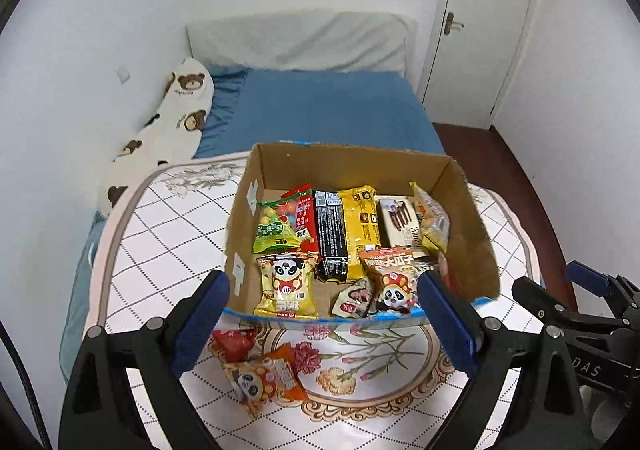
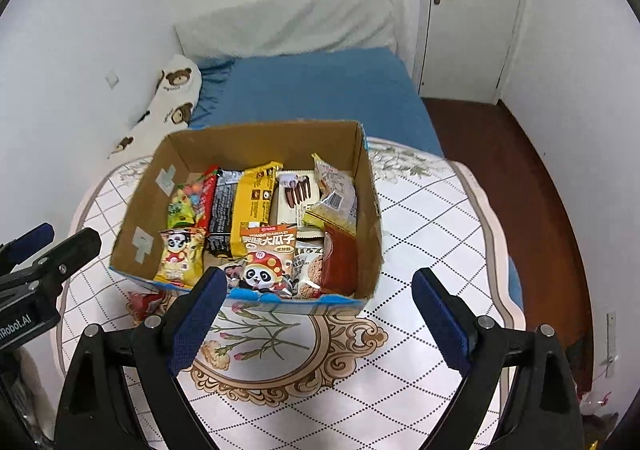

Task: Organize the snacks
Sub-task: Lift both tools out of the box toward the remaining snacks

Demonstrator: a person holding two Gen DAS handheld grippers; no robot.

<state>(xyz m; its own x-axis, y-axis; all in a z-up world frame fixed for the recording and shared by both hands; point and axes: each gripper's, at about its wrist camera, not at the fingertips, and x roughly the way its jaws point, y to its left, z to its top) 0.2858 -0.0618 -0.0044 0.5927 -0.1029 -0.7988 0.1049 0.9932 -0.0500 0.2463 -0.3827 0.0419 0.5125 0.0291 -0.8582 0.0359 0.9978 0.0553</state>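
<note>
A cardboard box [image 1: 344, 164] [image 2: 256, 140] stands on the table and holds several snack packs, among them a yellow panda pack [image 1: 286, 286] [image 2: 178, 256] and a black-and-yellow pack [image 1: 344, 234] [image 2: 240, 212]. An orange panda snack pack [image 1: 264, 376] and a red pack [image 1: 234, 342] [image 2: 144, 302] lie on the table in front of the box's near left corner. My left gripper [image 1: 324, 322] is open and empty, just before the box, above those loose packs. My right gripper [image 2: 316, 322] is open and empty, in front of the box's near wall.
The round table has a white checked cloth with a flower pattern [image 1: 360, 366] [image 2: 420, 218]. A bed with a blue sheet [image 1: 320, 106] and a bear-print pillow [image 1: 176, 110] lies behind it. A white door [image 1: 480, 22] is at the back right.
</note>
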